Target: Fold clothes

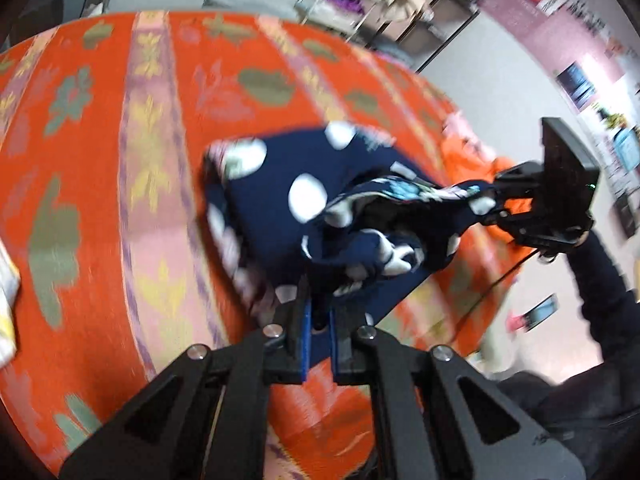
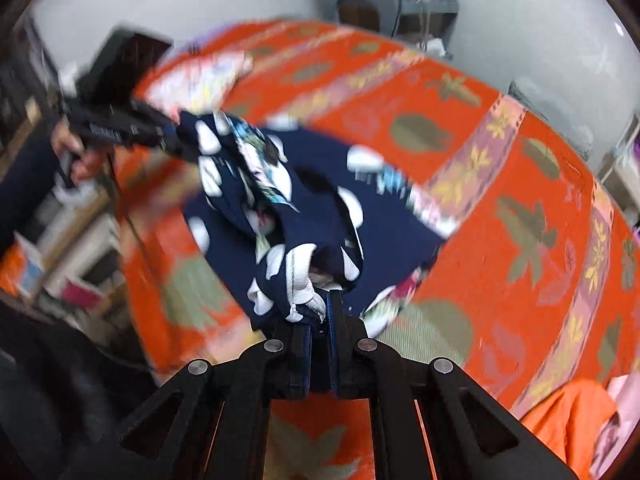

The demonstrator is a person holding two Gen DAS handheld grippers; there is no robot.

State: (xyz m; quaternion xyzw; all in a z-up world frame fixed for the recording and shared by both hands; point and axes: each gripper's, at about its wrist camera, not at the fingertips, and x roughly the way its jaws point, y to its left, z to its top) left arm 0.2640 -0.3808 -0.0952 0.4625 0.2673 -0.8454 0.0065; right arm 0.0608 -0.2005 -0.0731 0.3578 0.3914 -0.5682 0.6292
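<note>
I am holding the navy spotted garment (image 1: 304, 204) above the orange patterned bedspread (image 1: 120, 160), my left gripper (image 1: 318, 312) clamping one bunched edge and my right gripper (image 2: 320, 316) pinching the other, with an orange cloth (image 2: 568, 420) lying near the bedspread's edge

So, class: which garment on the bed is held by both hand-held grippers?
The navy garment with white spots, lifted between them; the orange garment lies untouched.

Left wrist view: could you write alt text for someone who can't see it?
Two hand-held grippers hold up a navy garment with white dots above an orange patterned bedspread. The left gripper pinches one end, the right gripper the other. Cluttered shelves stand behind, blurred.
</note>
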